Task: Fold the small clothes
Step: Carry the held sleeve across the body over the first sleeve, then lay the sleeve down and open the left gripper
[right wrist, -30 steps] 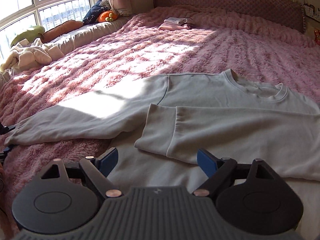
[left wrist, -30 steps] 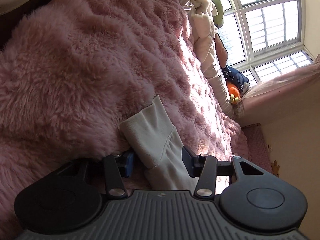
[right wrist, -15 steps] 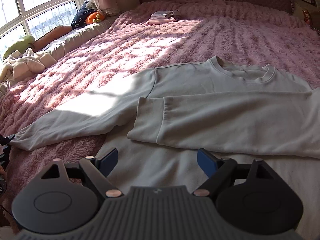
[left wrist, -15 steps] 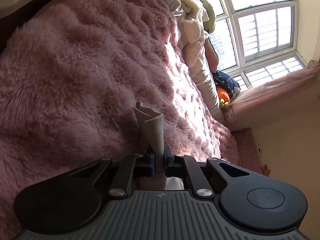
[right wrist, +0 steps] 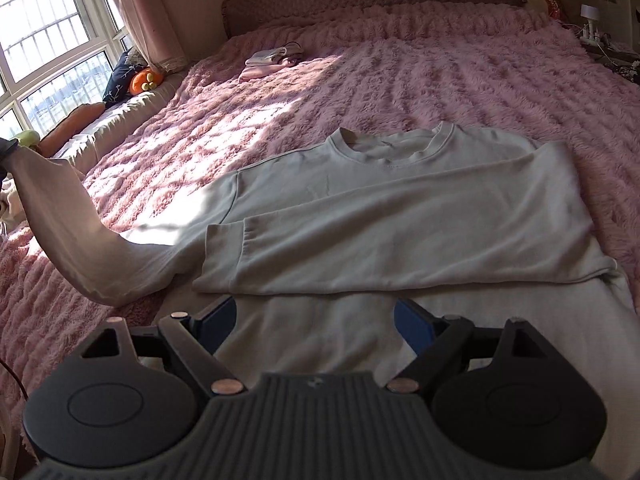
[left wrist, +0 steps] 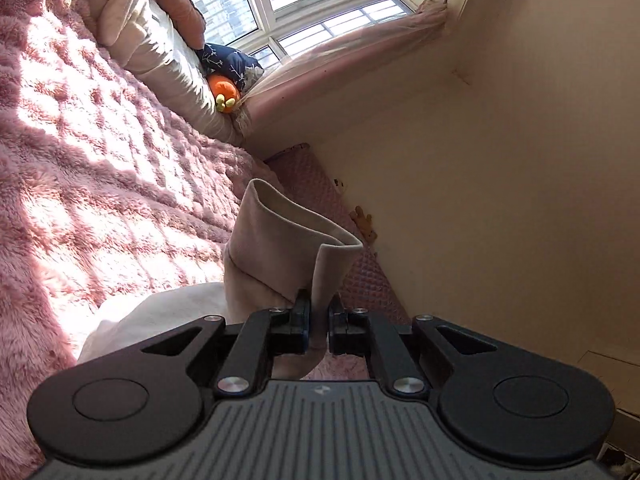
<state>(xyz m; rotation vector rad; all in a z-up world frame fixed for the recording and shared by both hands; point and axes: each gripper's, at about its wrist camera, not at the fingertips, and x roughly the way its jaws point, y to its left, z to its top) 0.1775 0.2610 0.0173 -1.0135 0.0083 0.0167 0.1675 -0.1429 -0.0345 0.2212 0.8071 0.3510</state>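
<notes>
**One sleeve folded, the second now off the bed**

One second ago my left claw (left wrist: 318,322) stood open around the cuff (left wrist: 296,232); since then it has pinched the cuff and raised it off the pink blanket (left wrist: 100,160). That starts the second sleeve fold. At centre frame in the right view, the sweatshirt (right wrist: 400,184) lies flat, one sleeve (right wrist: 400,240) crossed over its chest, the lifted sleeve (right wrist: 68,220) arching at left. My right claw (right wrist: 314,326) hovers open above the hem, holding nothing.
</notes>
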